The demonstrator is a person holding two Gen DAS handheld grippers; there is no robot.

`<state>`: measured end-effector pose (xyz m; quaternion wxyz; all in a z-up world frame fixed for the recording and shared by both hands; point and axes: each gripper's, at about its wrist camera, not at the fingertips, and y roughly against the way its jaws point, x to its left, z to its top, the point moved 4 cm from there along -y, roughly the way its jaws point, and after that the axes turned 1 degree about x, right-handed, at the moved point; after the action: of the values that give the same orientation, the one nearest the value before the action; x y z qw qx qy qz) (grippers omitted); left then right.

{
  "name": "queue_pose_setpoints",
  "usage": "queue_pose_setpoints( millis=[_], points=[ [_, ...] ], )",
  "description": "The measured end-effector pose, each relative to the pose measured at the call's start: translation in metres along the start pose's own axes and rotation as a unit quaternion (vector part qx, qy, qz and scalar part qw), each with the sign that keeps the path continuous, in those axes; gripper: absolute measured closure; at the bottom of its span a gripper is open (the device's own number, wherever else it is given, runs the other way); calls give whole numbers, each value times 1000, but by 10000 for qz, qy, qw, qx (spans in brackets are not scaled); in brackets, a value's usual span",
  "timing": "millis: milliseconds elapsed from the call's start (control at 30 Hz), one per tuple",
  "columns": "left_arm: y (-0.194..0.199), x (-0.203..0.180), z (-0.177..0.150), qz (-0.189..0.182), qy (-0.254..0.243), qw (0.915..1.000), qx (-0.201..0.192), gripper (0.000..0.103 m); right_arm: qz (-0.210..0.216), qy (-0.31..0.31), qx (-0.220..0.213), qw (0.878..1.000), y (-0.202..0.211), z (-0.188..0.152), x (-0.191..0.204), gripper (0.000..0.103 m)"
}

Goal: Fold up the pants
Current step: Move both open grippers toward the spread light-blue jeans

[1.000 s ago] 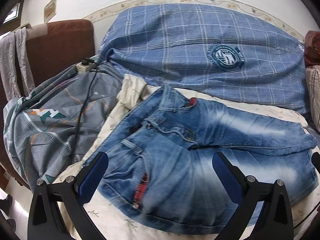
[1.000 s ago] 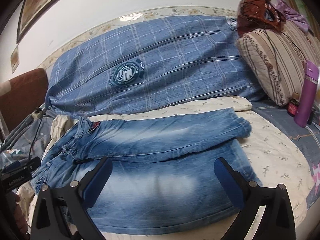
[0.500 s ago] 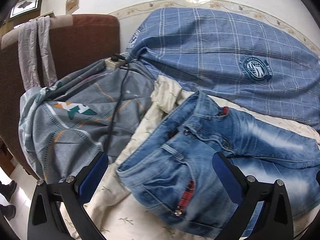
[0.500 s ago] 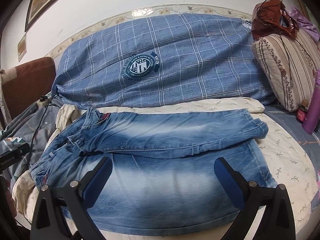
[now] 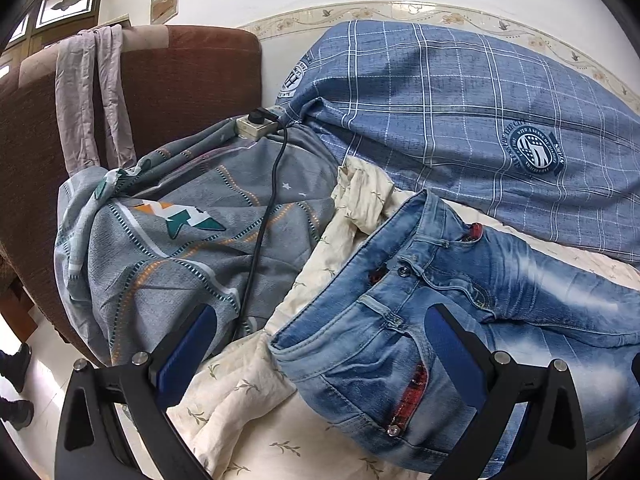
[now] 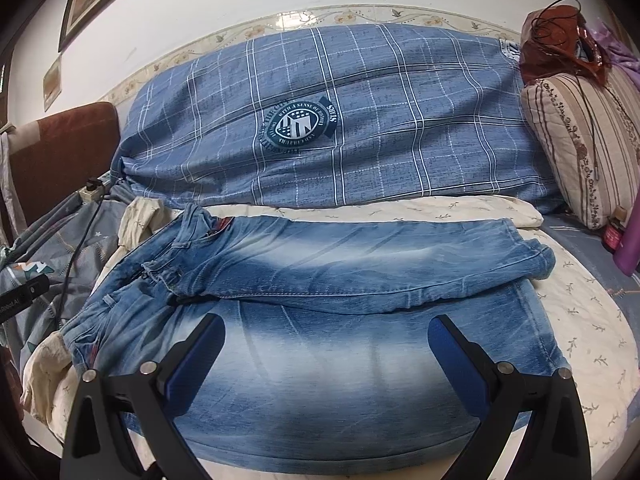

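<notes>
Faded blue denim pants (image 6: 360,292) lie flat on a cream floral sheet (image 6: 580,300), waist to the left, legs running right, the far leg folded over the near one. In the left wrist view the waistband end (image 5: 400,312) with a metal button sits at centre right. My left gripper (image 5: 316,344) is open and empty, hovering over the waistband's left edge. My right gripper (image 6: 326,354) is open and empty, above the near leg.
A large blue plaid pillow (image 6: 340,128) lies behind the pants. A grey patterned blanket (image 5: 180,240) with a black cable and power strip (image 5: 256,126) lies left, against a brown headboard (image 5: 180,76). A striped pillow (image 6: 588,136) and purple bottle (image 6: 630,240) are right.
The left gripper has swung to the left, bringing the blanket and headboard into view and the waistband under its jaws. The right gripper has shifted slightly right and closer over the legs.
</notes>
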<state>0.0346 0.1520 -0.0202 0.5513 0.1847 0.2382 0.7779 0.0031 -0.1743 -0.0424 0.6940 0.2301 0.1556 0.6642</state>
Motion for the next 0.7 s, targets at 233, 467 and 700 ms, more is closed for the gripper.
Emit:
queue_pose_setpoints(
  millis=[233,467,700],
  points=[
    [1,2,1,52,15,10000,-29,0,-11,33,5,10000,0,-1,1,0],
    [-1,2,0,72,17,10000,-1,0,-34,47,14,10000,0,-1,-1,0],
    [-12,-8,-6,-58,-129,9995,289,0,-147,111,11,9998,-2,4,-15,0]
  ],
)
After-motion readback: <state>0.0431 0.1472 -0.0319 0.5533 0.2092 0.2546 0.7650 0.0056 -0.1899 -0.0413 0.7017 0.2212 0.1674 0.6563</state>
